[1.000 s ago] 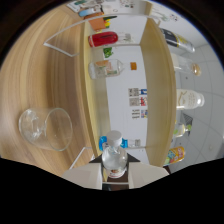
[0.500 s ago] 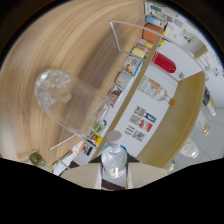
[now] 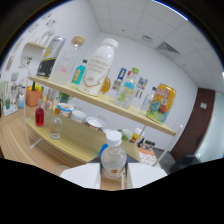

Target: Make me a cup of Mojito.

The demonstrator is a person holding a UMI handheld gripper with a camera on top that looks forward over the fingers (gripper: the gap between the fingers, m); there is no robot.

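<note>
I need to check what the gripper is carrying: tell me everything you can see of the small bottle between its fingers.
The small bottle is clear plastic with a white screw cap and a label band low on its body, partly hidden. It stands upright between the gripper fingers, both white pads pressing its lower sides, so it looks held. Its contents look clear. The wooden shelf of bottles lies beyond it, untouched.

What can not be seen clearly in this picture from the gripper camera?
- Small clear bottle with white cap between the fingers: its lower body is hidden behind the gripper, so contact cannot be judged.
- Labels on the white bottle and the colourful can on the upper shelf: too blurred to read.
- Bowls on the lower shelf: contents not visible.
</note>
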